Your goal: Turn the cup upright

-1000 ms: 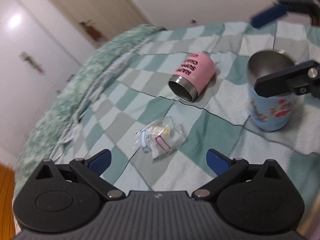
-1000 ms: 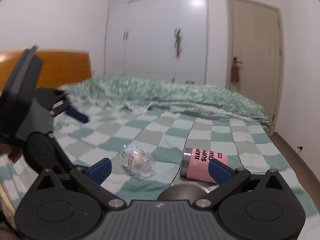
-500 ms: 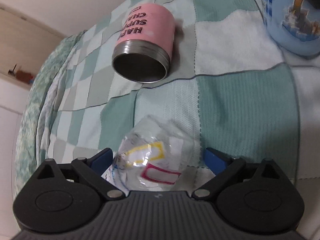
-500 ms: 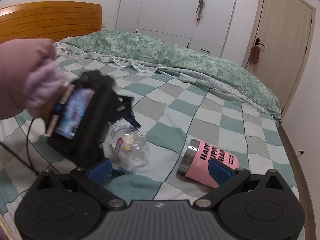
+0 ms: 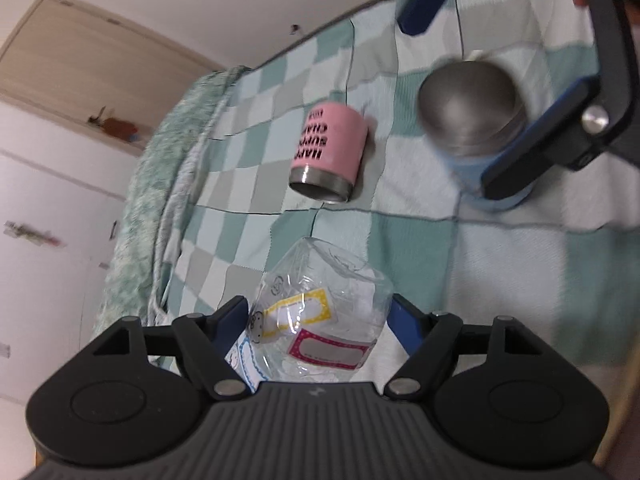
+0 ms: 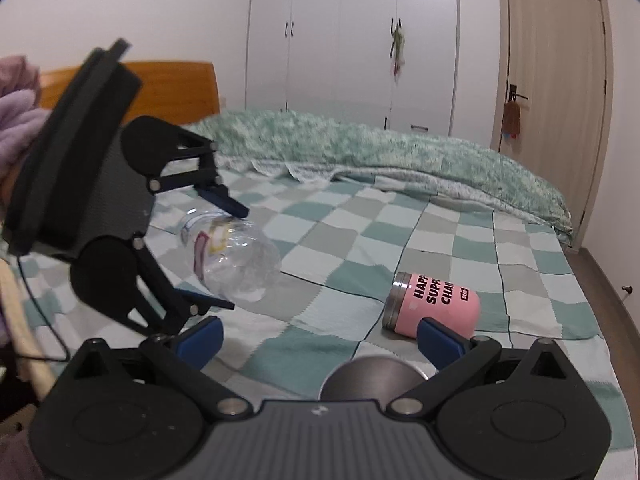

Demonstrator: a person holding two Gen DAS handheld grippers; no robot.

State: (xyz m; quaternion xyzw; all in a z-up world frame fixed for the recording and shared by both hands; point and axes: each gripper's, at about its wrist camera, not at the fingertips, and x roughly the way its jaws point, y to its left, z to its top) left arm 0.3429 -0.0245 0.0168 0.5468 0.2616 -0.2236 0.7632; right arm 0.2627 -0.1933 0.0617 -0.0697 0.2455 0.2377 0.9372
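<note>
The left gripper (image 5: 318, 320) grips a clear plastic cup (image 5: 320, 312) with yellow and pink stickers, its blue fingers (image 5: 230, 322) pressed to either side; in the right wrist view the cup (image 6: 236, 264) hangs tilted above the checked blanket (image 6: 440, 232), its rounded base pointing toward 4 o'clock. The right gripper (image 6: 320, 336) stands spread wide, holding nothing, around a steel-topped blue cup (image 5: 476, 128) that sits upright at 2 o'clock in the left view — whether the pads touch it cannot be told. A pink tumbler (image 5: 328, 152) lies on its side at 12 o'clock, mouth toward the camera, well apart from the clear cup and near the blue one. Open blanket stretches between the tumbler and the clear cup; a rumpled green quilt (image 6: 380, 152) bounds the far edge, and the bed's edge drops to the floor at 3 o'clock in the right view, beyond the tumbler (image 6: 432, 304). Half a second ago the clear cup lay on the blanket between parted fingers; now it is clamped and lifted off the cloth, and the right gripper has come back over the blue cup.
</note>
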